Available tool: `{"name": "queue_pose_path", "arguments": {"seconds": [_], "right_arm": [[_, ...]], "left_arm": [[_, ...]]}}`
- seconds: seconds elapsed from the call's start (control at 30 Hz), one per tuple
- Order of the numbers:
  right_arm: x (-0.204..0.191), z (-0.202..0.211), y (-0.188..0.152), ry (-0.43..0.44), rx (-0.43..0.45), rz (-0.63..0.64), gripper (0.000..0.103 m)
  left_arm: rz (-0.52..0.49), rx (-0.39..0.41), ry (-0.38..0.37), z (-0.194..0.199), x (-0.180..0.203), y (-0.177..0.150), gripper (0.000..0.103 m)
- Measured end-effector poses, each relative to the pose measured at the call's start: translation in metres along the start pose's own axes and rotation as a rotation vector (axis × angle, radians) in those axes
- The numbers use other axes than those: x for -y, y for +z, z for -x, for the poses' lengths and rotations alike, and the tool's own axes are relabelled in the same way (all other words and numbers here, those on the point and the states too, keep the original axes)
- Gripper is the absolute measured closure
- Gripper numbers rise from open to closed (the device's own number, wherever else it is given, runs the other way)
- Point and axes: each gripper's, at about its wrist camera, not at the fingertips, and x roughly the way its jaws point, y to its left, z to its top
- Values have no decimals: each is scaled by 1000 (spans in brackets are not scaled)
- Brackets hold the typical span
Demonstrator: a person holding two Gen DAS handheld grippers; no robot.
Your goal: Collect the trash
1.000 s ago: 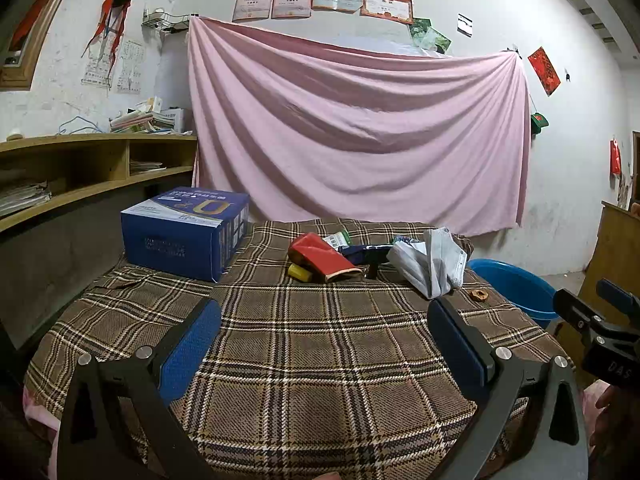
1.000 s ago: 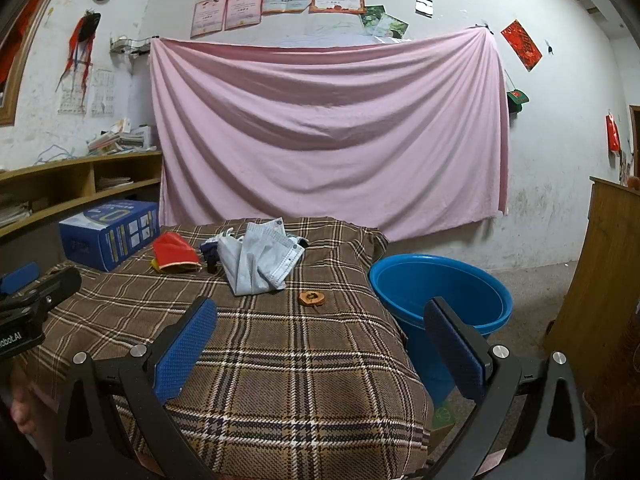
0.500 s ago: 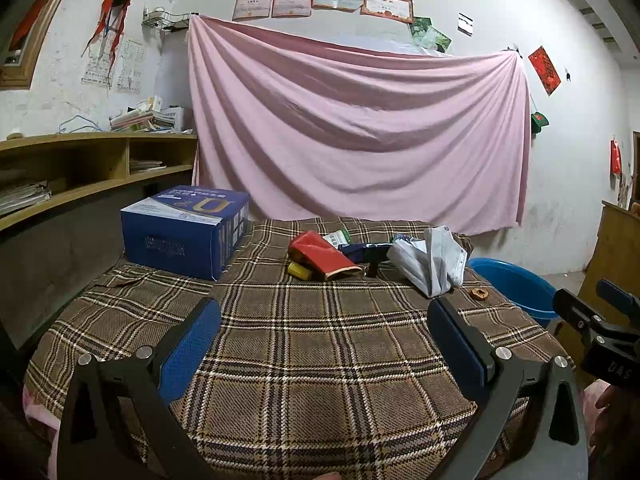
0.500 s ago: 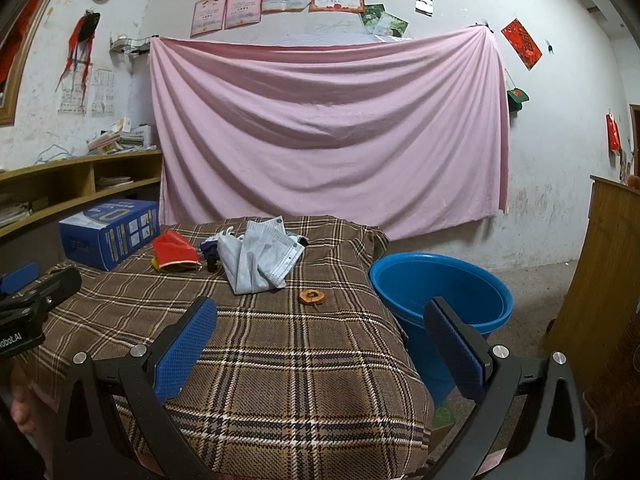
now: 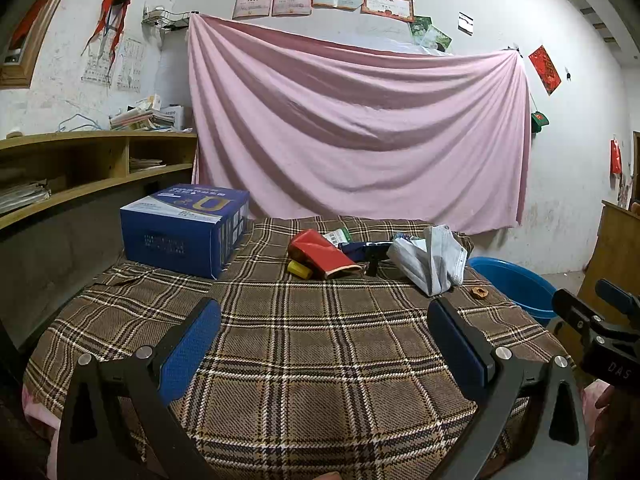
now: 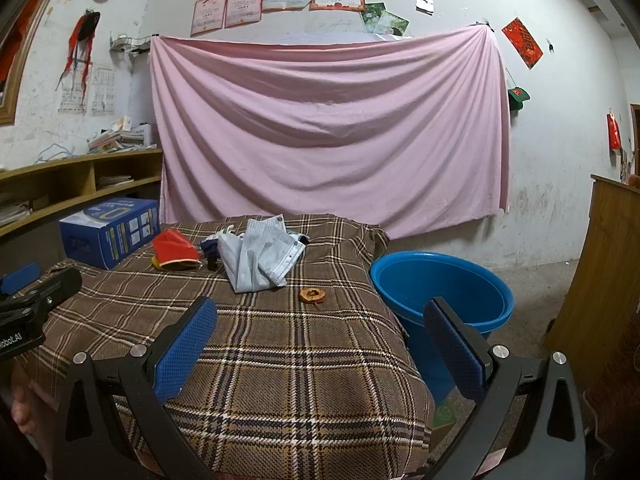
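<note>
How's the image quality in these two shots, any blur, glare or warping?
Left wrist view: sharp, dim even light, no glare; fisheye bends the shelf and blackens the corners. Right wrist view: equally sharp; the wooden cabinet bows, and the blue basin shows only a soft sheen.

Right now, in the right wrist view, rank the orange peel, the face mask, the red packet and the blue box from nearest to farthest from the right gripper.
1. Orange peel, just ahead of the right gripper.
2. Face mask, behind the peel.
3. Red packet, farther left.
4. Blue box, far left corner.
</note>
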Motion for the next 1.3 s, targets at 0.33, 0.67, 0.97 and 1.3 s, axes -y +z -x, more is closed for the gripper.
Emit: {"name": "queue_pose_path", "arguments": {"seconds": [0.33, 0.67, 0.97, 1.3], "right_arm": [[-1, -1, -3, 0, -3, 1, 0], [-2, -2, -4, 0, -6, 2, 0], [-2, -2, -5, 1, -7, 2, 0], [-3, -1, -6, 1, -7, 2, 0]], "left_arm": [[0, -4, -1, -2, -1, -4, 2], [0, -4, 0, -2, 0, -2, 2], [0, -5, 0, -2, 0, -2, 2], [0, -6, 1, -2, 0, -2, 2]]}}
